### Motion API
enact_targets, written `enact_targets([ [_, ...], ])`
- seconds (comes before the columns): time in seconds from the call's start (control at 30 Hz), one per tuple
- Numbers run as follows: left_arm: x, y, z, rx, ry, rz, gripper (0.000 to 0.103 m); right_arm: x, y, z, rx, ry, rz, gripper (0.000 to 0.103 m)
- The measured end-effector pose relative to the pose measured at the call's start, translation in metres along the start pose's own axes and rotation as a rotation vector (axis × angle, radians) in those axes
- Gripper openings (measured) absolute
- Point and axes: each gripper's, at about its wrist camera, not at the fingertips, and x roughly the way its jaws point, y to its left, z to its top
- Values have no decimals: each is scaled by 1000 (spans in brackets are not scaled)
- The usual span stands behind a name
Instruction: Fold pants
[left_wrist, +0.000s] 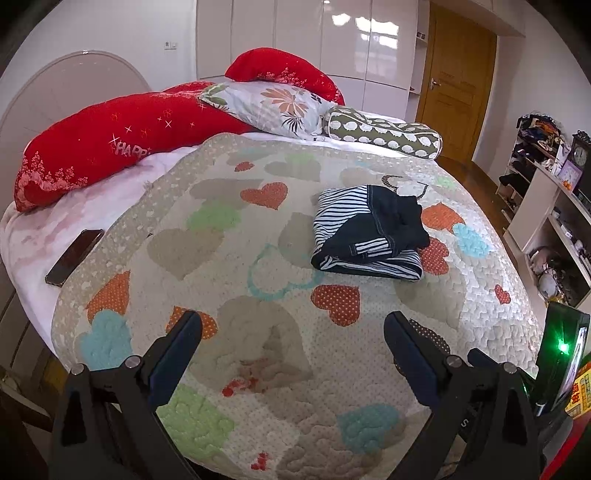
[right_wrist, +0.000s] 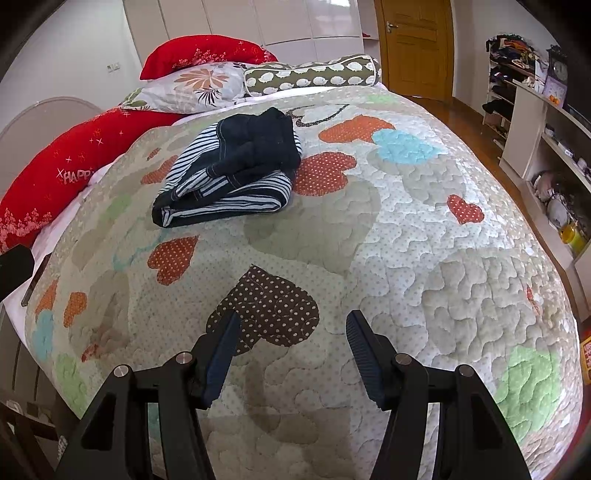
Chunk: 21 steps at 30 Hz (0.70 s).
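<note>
The pants (left_wrist: 369, 232) lie folded into a compact bundle on the heart-patterned quilt (left_wrist: 258, 369), dark denim outside with a blue-and-white striped lining showing. In the right wrist view the same pants (right_wrist: 229, 166) rest toward the far left of the quilt (right_wrist: 406, 258). My left gripper (left_wrist: 293, 325) hovers above the quilt well short of the bundle, jaws wide apart and empty. My right gripper (right_wrist: 293, 325) also stands open over a brown dotted heart, nothing between its fingers, the bundle far ahead of it.
A dark phone (left_wrist: 75, 256) lies on the pink sheet at the bed's left edge. Red and floral pillows (left_wrist: 110, 136) and a bolster (left_wrist: 384, 134) line the head of the bed. White shelves (right_wrist: 546, 147) stand on the right, a wooden door (right_wrist: 417, 44) behind.
</note>
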Motion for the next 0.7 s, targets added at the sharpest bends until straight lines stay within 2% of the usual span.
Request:
enact_targets([
  [0.17, -4, -2, -3, 0, -41, -17, 98, 2, 2, -2, -7, 1, -3, 64],
  [0.37, -32, 2, -3, -45, -214, 1, 99, -1, 1, -2, -9, -13, -10, 65],
  [0.47, -44, 5, 1, -49, -294, -16, 103, -3, 2, -1, -9, -17, -8, 65],
  [0.6, -52, 7, 4, -21, -351, -52, 103, -6, 7, -2, -33, -32, -1, 65],
  [0.7, -50, 11, 4, -37, -346, -91, 103, -8, 14, -2, -64, -43, -5, 65],
])
